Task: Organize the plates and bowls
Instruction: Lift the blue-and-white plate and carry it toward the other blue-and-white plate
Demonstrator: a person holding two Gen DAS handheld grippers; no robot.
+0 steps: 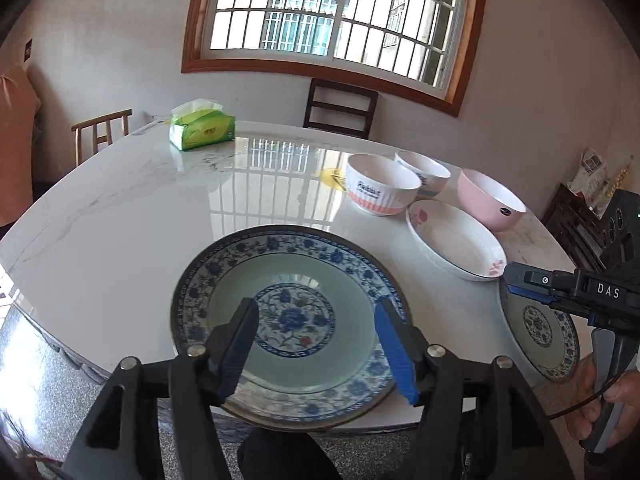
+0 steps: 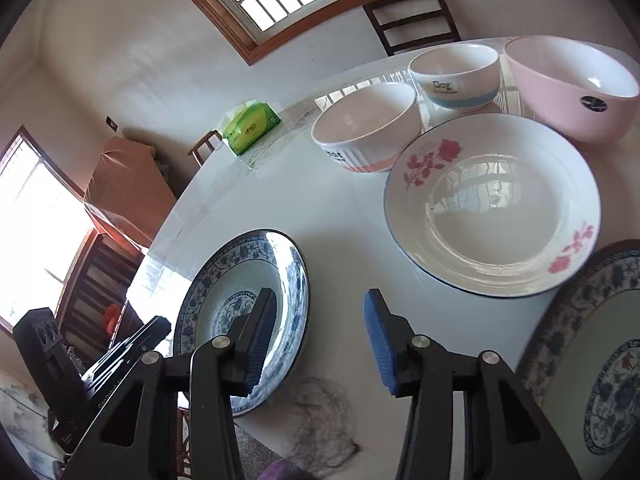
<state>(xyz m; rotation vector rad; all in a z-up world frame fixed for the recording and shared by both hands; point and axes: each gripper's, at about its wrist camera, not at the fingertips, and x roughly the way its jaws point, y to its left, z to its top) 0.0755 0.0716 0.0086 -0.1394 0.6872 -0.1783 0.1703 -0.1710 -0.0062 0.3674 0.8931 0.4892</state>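
A large blue-and-white patterned plate (image 1: 288, 320) lies flat at the table's near edge. My left gripper (image 1: 316, 312) hovers just above it, open, its blue pads (image 1: 394, 344) apart with nothing gripped. A second blue patterned plate (image 1: 540, 328) lies to the right, where the right gripper (image 1: 510, 280) reaches in over its rim. In the right wrist view my right gripper (image 2: 320, 298) is open over bare tabletop, between the first plate (image 2: 240, 320) and the second plate (image 2: 592, 360). Behind stand a white rose plate (image 2: 492, 208), a pink-banded bowl (image 2: 364, 128), a blue-banded bowl (image 2: 456, 76) and a pink bowl (image 2: 572, 84).
A green tissue pack (image 1: 202, 130) sits at the far left of the round marble table (image 1: 120, 208). Wooden chairs (image 1: 340, 108) stand at the far side under the window. A person's hand (image 1: 612, 400) holds the right gripper's handle. A dark cabinet (image 1: 576, 220) stands at the right.
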